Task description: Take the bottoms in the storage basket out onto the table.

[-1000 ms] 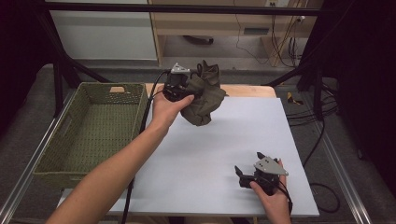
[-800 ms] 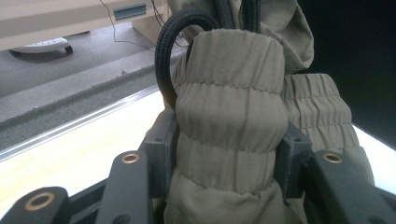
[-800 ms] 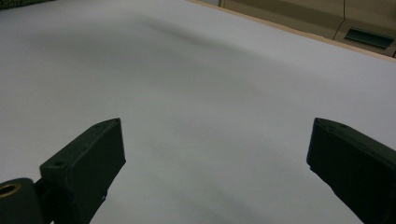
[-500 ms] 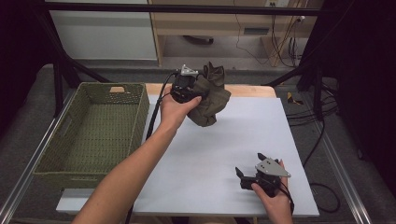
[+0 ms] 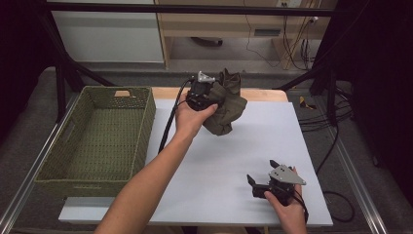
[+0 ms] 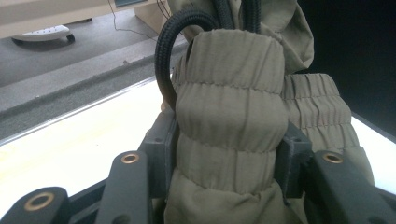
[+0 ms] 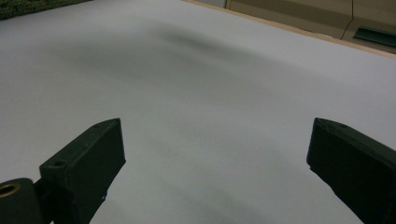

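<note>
One olive-green garment [image 5: 225, 103], bunched into a loose wad, hangs from the left gripper [image 5: 200, 92] above the far edge of the white table sheet [image 5: 204, 161], to the right of the woven basket [image 5: 97, 136] and clear of its rim. In the left gripper view the jaws are closed on a gathered, elasticated band of the garment [image 6: 229, 126], probably a cuff or waistband, with the cloth bulging above and below the pinch. A black braided cord [image 6: 170, 56] loops up beside the band; whether it belongs to the garment or is the gripper's own cable, I cannot tell.

Judging from the folds, the cloth is light, soft and limp: it will sag and swing from any single hold, and it is neither fragile nor slippery. The ribbed band looks like the sensible place to grip, since the doubled, elastic fabric gives the jaws bulk to bite on, where a single thin layer might slide out.

The right gripper [image 5: 265, 185] rests low over the near right part of the sheet, well apart from the basket, its jaws spread wide with nothing between them.

No brand, label or readable writing shows on the garment, the basket or either gripper.
</note>
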### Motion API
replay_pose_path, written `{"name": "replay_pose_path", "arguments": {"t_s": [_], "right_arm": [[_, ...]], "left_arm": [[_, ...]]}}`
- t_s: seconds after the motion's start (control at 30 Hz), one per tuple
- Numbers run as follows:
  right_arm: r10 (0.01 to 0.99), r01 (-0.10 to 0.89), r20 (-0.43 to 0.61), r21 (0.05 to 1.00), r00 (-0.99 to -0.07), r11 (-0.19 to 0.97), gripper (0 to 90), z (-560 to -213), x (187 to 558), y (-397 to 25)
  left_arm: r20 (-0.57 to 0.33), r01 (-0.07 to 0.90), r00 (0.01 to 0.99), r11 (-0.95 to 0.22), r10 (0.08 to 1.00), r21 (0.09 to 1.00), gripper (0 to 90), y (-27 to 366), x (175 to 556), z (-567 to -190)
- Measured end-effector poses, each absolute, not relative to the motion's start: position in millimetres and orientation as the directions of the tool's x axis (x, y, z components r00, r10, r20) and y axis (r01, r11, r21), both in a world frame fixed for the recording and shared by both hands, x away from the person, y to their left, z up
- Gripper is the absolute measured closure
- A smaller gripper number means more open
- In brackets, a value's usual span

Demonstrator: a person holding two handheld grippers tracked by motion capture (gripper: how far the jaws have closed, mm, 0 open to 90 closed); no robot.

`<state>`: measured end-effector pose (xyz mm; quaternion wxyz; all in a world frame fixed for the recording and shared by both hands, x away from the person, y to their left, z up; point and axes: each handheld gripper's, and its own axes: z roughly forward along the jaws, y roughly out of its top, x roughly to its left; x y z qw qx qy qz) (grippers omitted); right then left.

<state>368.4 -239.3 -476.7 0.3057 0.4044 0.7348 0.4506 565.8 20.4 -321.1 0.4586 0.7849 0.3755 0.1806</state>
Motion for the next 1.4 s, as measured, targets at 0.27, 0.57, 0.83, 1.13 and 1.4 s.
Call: {"name": "replay_pose_path", "arguments": {"t_s": [0.27, 0.57, 0.83, 1.13, 1.4], "right_arm": [[0.857, 0.310, -0.100, 0.906, -0.505, 0.288, 4.4, -477, 367, -234], [0.851, 0.312, -0.099, 0.904, -0.515, 0.294, 4.4, -478, 366, -230], [0.844, 0.306, -0.105, 0.903, -0.525, 0.303, 4.4, -477, 366, -228], [0.843, 0.306, -0.105, 0.902, -0.528, 0.304, 4.3, -478, 366, -227], [0.841, 0.305, -0.108, 0.901, -0.530, 0.308, 4.4, -478, 366, -226]], "left_arm": [[-0.044, 0.428, 0.650, -0.318, 0.759, 0.846, 50.9, 20, 564, -324], [-0.053, 0.438, 0.646, -0.312, 0.762, 0.843, 50.9, 18, 563, -329], [-0.049, 0.448, 0.651, -0.332, 0.757, 0.830, 50.8, 13, 561, -338], [-0.049, 0.458, 0.656, -0.345, 0.753, 0.819, 50.7, 12, 561, -343], [-0.052, 0.467, 0.657, -0.352, 0.752, 0.811, 50.7, 13, 560, -351]]}}
